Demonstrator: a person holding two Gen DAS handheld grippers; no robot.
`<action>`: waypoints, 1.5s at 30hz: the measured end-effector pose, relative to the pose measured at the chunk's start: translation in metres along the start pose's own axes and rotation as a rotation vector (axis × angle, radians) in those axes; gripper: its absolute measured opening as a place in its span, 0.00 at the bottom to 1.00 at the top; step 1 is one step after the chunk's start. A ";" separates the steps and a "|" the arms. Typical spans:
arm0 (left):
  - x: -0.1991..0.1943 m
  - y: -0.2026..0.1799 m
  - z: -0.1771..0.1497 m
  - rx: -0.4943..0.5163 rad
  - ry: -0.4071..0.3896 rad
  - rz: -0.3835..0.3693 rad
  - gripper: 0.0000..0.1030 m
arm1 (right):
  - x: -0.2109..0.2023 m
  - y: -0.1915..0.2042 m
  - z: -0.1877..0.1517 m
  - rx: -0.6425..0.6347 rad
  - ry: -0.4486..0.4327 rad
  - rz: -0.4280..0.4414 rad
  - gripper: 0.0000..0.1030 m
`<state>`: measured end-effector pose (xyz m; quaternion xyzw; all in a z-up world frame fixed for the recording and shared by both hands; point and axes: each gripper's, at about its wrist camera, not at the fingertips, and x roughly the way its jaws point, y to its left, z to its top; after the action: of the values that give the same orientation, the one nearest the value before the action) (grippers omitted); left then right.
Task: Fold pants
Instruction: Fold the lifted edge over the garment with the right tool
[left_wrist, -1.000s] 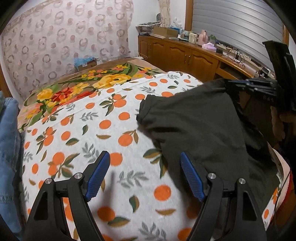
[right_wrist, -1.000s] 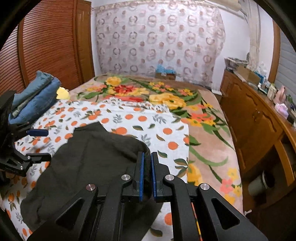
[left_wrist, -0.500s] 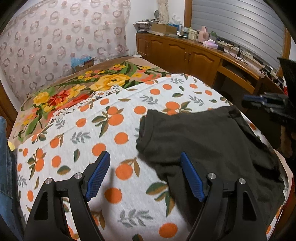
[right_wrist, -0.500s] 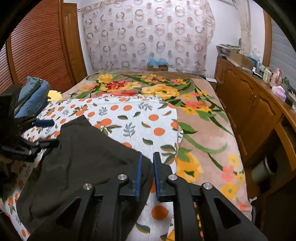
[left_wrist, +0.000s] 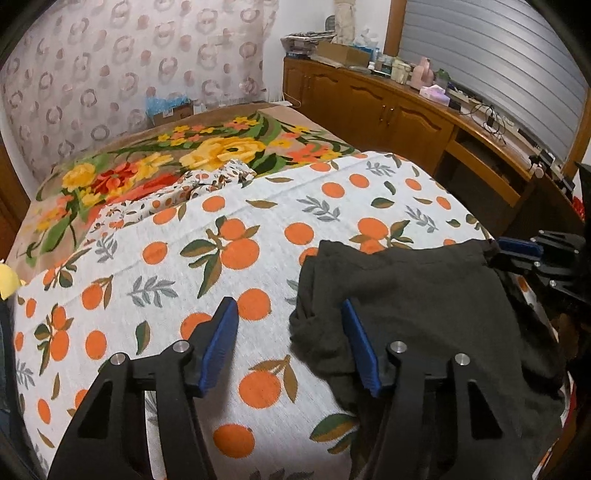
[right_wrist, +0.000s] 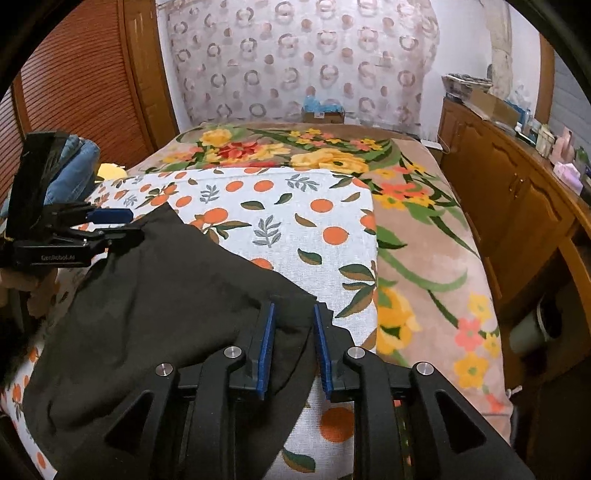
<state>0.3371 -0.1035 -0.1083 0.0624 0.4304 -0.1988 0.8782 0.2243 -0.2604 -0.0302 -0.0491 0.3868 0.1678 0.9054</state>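
Note:
The dark pants (left_wrist: 417, 295) lie folded flat on the orange-print sheet (left_wrist: 207, 258) at the near edge of the bed; they also show in the right wrist view (right_wrist: 159, 295). My left gripper (left_wrist: 290, 343) is open and empty, its right finger over the pants' left edge. My right gripper (right_wrist: 293, 343) is open, its fingers apart over the pants' right corner, the cloth lying loose between them. The right gripper shows in the left wrist view (left_wrist: 517, 247) at the pants' far right corner. The left gripper shows in the right wrist view (right_wrist: 110, 223).
A floral blanket (right_wrist: 406, 206) covers the far and right side of the bed. Folded jeans (right_wrist: 74, 166) are stacked at the bed's left. A wooden cabinet (left_wrist: 388, 107) with clutter runs along the right wall. A wooden door (right_wrist: 74, 92) is at left.
My right gripper has opened and let go of the pants' corner. The pants have been laid down flat on the sheet. My left gripper has stayed open and shifted over the left edge.

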 end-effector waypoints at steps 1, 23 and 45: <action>0.000 -0.001 0.000 0.009 -0.002 0.009 0.58 | -0.001 -0.001 0.000 -0.007 -0.006 -0.009 0.06; -0.036 -0.012 -0.016 0.012 -0.035 -0.002 0.58 | -0.042 0.000 -0.019 0.068 -0.051 -0.048 0.17; -0.122 -0.061 -0.104 0.086 -0.090 -0.057 0.58 | -0.113 0.049 -0.096 0.051 -0.042 -0.048 0.22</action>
<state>0.1691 -0.0941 -0.0741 0.0789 0.3831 -0.2447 0.8872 0.0688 -0.2657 -0.0138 -0.0318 0.3707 0.1374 0.9180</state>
